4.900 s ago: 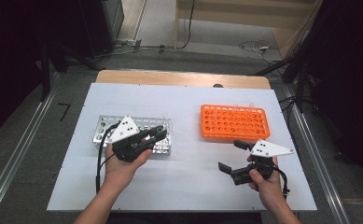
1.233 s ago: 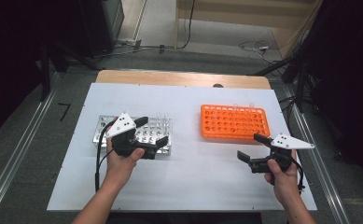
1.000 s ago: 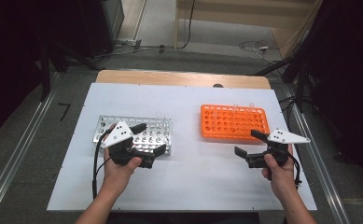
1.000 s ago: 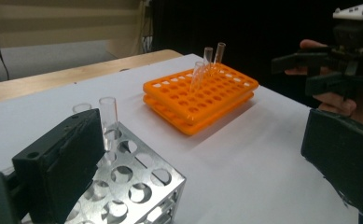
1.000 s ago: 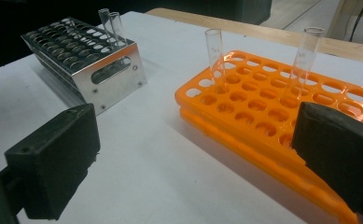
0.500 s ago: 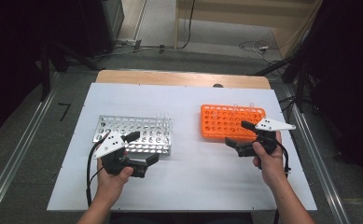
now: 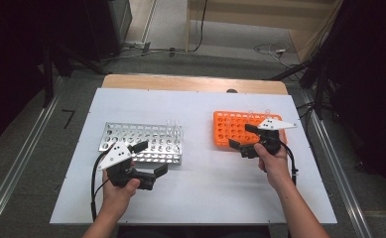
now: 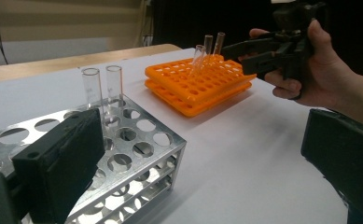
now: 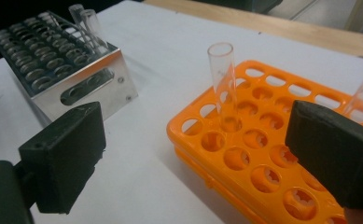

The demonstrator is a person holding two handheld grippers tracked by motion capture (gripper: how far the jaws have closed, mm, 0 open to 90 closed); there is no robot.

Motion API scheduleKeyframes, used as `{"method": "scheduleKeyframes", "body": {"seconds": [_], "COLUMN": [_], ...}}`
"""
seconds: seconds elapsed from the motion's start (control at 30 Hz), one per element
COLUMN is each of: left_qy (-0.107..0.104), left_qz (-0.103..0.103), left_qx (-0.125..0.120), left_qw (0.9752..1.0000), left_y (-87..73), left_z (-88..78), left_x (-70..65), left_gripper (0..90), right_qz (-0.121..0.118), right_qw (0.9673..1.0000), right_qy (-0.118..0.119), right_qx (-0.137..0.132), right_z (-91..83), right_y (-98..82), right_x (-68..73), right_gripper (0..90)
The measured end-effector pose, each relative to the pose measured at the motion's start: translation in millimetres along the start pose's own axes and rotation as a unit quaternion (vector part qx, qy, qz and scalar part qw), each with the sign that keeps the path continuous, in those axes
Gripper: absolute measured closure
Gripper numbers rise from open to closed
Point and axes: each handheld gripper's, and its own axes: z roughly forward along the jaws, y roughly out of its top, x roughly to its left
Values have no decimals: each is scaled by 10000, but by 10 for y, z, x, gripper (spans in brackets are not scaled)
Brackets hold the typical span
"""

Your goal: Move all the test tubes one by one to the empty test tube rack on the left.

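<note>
An orange tube rack [image 7: 230, 130] stands right of centre and holds clear glass tubes [image 9: 223, 84]. My right gripper [image 7: 241, 137] hovers over its near edge, open; its jaws have just been closing a little. One tube stands ahead of the gap, and the pads [image 9: 62, 158] touch nothing. A metal rack [image 7: 141, 141] on the left carries two tubes [image 8: 91, 88] at its far right corner. My left gripper [image 7: 152, 158] is open just in front of that rack, with nothing between its jaws. In the left gripper view the right gripper [image 8: 249, 51] reaches over the orange rack [image 8: 193, 88].
The white table top [image 7: 200, 183] has bare room between the racks and along the near edge. A wooden strip [image 7: 190, 83] runs along its far side. Cables lie on the floor beyond, and metal rails flank the table.
My right gripper has moved left from the table's right side to the orange rack. The left gripper has drawn back off the metal rack toward the person.
</note>
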Motion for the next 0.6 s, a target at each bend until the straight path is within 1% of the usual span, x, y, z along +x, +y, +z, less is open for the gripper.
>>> {"method": "scheduleKeyframes", "body": {"seconds": [0.07, 0.2, 0.3, 0.47, 0.53, 0.6], "left_qy": [-6, -11, -22, -59, -57, -55], "left_qz": [-22, -35, -45, -43, -58, -54], "left_qx": [-32, -39, -32, -19, -13, -3], "left_qw": [10000, 10000, 10000, 10000, 10000, 10000], "left_y": [5, 16, 15, 11, 1, -6], "left_z": [2, 8, 24, 40, 41, 33], "left_x": [1, 7, 13, 13, 14, 18], "left_gripper": [0, 0, 0, 0, 0, 0], "right_qz": [49, 93, 73, 9, 14, 70], "right_qw": [10000, 9997, 9993, 9972, 9967, 9963], "right_qy": [1, -141, -283, -690, -755, -810], "right_qx": [58, 188, 252, 288, 282, 289], "right_z": [56, 163, 240, 380, 424, 467], "right_y": [-4, -4, 25, 65, 61, 49], "right_x": [-26, -55, -53, -7, -4, -9], "right_gripper": [47, 80, 130, 274, 338, 411]}}
